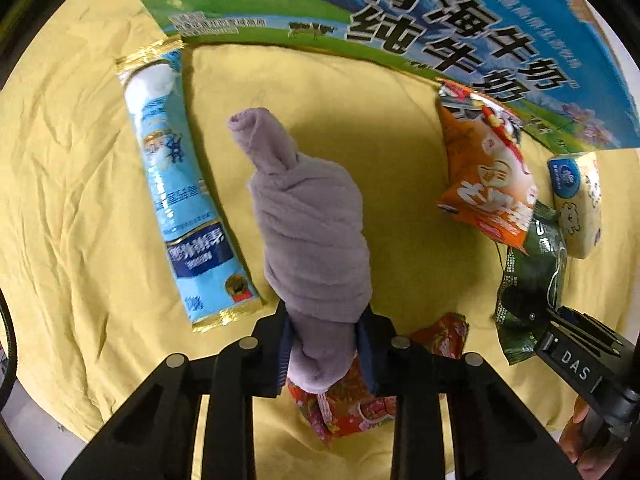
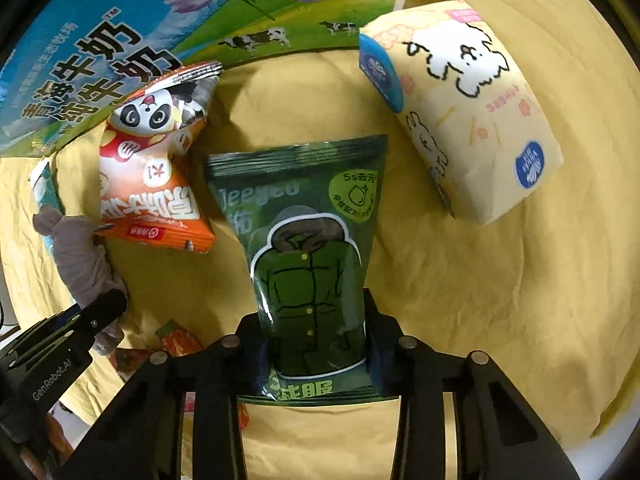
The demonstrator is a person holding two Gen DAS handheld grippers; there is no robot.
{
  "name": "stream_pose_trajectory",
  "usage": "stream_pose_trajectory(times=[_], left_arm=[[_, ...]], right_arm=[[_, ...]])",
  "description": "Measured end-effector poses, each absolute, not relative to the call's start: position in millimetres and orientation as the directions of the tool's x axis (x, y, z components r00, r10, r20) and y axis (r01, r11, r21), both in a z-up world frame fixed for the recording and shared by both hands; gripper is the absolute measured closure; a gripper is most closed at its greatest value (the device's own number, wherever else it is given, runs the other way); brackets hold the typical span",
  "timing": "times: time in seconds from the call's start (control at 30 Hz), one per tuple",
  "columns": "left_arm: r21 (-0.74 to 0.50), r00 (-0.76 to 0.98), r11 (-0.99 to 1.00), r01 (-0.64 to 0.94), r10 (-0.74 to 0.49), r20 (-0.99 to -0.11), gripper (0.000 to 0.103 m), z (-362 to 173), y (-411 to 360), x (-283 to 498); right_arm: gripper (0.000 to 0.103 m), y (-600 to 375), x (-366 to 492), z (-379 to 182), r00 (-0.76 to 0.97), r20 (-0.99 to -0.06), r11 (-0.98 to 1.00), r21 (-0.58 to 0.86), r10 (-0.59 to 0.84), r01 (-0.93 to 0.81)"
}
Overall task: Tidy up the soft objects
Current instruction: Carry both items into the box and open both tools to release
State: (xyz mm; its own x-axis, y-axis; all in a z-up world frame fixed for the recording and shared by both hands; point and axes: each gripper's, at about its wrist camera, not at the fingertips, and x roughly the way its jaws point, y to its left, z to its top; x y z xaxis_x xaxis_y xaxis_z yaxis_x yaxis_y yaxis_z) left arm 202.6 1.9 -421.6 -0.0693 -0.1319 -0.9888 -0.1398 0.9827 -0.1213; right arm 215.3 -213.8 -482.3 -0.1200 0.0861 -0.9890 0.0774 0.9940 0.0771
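Observation:
My left gripper (image 1: 324, 344) is shut on a rolled purple-grey cloth (image 1: 308, 216) that sticks out forward over the yellow cloth-covered surface (image 1: 80, 200). My right gripper (image 2: 316, 344) is shut on a dark green pouch (image 2: 308, 240) with a jacket drawing. An orange panda snack bag (image 2: 152, 168) lies left of the pouch; it also shows in the left wrist view (image 1: 484, 168). A pale yellow tissue pack (image 2: 460, 112) lies to the right. A long light-blue packet (image 1: 180, 184) lies left of the cloth roll. The cloth roll also shows in the right wrist view (image 2: 84, 252).
A large milk carton box (image 1: 400, 12) with blue and green print stands along the back; it also shows in the right wrist view (image 2: 120, 32). A red flowered fabric item (image 1: 352, 400) lies under the left gripper. The right gripper shows in the left wrist view (image 1: 532, 316).

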Motion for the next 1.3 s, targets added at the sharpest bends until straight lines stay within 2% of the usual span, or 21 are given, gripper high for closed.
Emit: stream_pose_trajectory(times=[0.27,0.53,0.67,0.83,0.97,1.13,1.3], left_arm=[[-0.102,0.013,0.989,-0.109,-0.101,-0.995,0.078,-357.8,-4.7,161.7],[-0.174,0.107,0.981,-0.086,-0.165,-0.981,0.078,-276.2,-31.9,139.7],[-0.223,0.171,0.972,-0.068,-0.209,-0.963,0.078,-218.7,-33.1,159.8],[-0.268,0.229,0.963,-0.033,-0.254,-0.940,0.078,-189.3,-41.8,227.3],[-0.285,0.242,0.958,-0.030,-0.269,-0.932,0.078,-191.1,-37.8,286.1],[-0.315,0.197,0.949,-0.023,-0.304,-0.932,0.078,-209.8,-25.7,357.4],[-0.350,0.121,0.936,-0.038,-0.344,-0.931,0.078,-251.8,-24.6,420.9]], right_arm=[[0.068,-209.3,186.6,-442.6,-0.082,-0.989,0.990,0.120,0.126,0.071],[0.068,-230.2,162.4,-366.0,-0.001,-0.979,0.978,0.204,0.204,0.039],[0.068,-241.5,174.1,-319.4,0.061,-0.969,0.970,0.243,0.241,0.029],[0.068,-247.3,195.3,-272.1,0.134,-0.952,0.960,0.280,0.276,0.005],[0.068,-243.8,229.8,-244.7,0.183,-0.944,0.961,0.278,0.274,-0.007],[0.068,-223.1,300.9,-254.7,0.208,-0.949,0.970,0.244,0.237,0.009],[0.068,-214.6,360.5,-293.6,0.192,-0.956,0.971,0.234,0.222,0.045]])
